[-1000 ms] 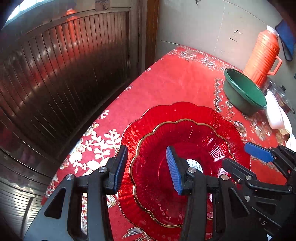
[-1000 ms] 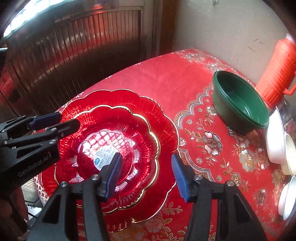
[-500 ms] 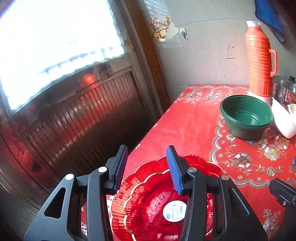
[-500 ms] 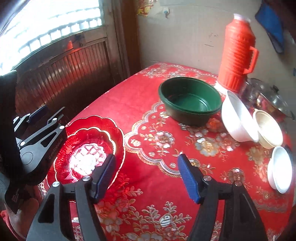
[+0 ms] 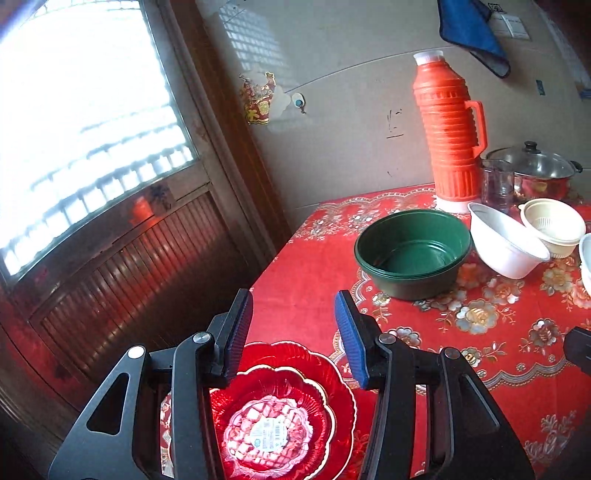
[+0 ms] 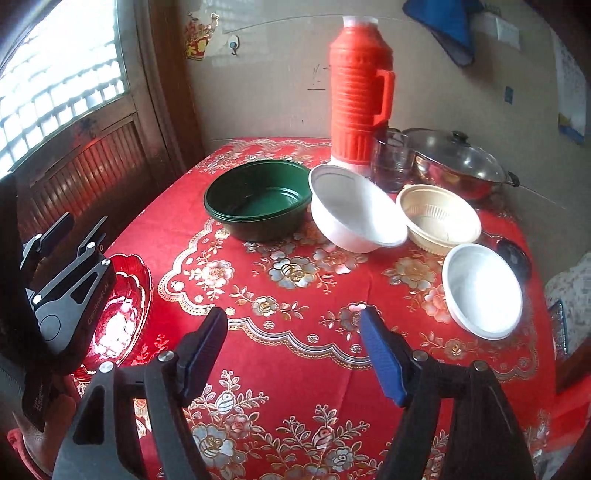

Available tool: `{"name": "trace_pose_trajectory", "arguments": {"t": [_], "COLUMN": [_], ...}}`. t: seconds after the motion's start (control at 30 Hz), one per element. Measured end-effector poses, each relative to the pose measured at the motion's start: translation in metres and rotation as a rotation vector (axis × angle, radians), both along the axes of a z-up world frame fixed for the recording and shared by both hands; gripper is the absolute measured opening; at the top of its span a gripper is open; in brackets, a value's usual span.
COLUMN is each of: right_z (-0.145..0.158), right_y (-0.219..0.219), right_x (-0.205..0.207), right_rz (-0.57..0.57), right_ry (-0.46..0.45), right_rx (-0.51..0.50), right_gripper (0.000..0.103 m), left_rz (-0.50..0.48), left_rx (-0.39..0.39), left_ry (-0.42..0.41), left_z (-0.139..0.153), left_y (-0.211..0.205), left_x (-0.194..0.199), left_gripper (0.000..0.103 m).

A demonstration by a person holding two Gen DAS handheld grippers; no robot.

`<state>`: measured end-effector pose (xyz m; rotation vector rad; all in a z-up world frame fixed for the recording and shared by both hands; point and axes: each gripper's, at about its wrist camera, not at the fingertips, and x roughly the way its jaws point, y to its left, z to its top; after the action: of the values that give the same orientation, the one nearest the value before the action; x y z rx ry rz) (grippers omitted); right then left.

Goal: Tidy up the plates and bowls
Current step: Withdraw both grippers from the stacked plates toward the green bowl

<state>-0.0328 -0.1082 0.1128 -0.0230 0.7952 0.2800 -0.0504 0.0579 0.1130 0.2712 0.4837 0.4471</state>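
Observation:
Two red glass plates [image 5: 280, 417] lie stacked at the table's near left corner, the smaller one on top with a sticker in its middle. My left gripper [image 5: 293, 328] hovers above them, open and empty. In the right wrist view it [image 6: 74, 227] stands over the red plates [image 6: 125, 295]. My right gripper [image 6: 293, 328] hangs over the bare red tablecloth, its jaws opening with nothing between them. Further back sit a green bowl [image 6: 258, 199], a tilted white bowl [image 6: 354, 210], a cream strainer bowl [image 6: 439, 218] and a smaller white bowl [image 6: 480, 291].
An orange thermos [image 6: 358, 92], a glass cup [image 6: 391, 158] and a lidded steel pot [image 6: 458, 162] stand along the back wall. A wooden door panel [image 5: 129, 258] runs close to the table's left edge. A blue cloth [image 5: 469, 29] hangs on the wall.
Both grippers have drawn back and risen from the red plates, which stay on the table. Both views now tilt up toward the bowls. The right jaws have widened.

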Motion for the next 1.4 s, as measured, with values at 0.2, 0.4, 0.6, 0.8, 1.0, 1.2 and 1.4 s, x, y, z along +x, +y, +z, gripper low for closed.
{"name": "trace_pose_trajectory", "arguments": {"t": [0.2,0.4,0.6,0.8,1.0,1.2,1.4], "right_z": [-0.005,-0.018,-0.024,-0.031,-0.034,-0.038,-0.039], "right_y": [-0.016,-0.027,-0.04,-0.05,-0.048,-0.04,-0.025], "right_x": [0.0,0.002,0.005,0.014,0.025,0.036,0.045], "right_rz": [-0.024,-0.052,-0.093,-0.115,-0.102,-0.07,-0.034], "right_ry": [0.01,0.033,0.033,0.054,0.077,0.106,0.126], "right_rx": [0.019,0.044,0.061,0.085,0.103,0.119,0.124], "right_gripper": [0.075,0.078,0.081,0.081,0.081,0.081,0.081], "left_rz": [-0.128,-0.286,-0.312,-0.293,-0.275,-0.256,-0.238], "left_rx": [-0.106,-0.321,-0.411,-0.457,-0.481,-0.488,-0.486], "left_ry": [0.067,0.17,0.247,0.287,0.307,0.302,0.296], "left_z": [-0.006,-0.016,-0.031,-0.037,-0.033,-0.023,-0.016], "left_y": [-0.015,-0.021,-0.026,-0.014,0.0,0.012,0.02], "left_x": [0.003,0.01,0.022,0.031,0.043,0.05,0.059], "left_gripper": [0.047,0.068,0.068,0.068,0.068,0.068,0.068]}}
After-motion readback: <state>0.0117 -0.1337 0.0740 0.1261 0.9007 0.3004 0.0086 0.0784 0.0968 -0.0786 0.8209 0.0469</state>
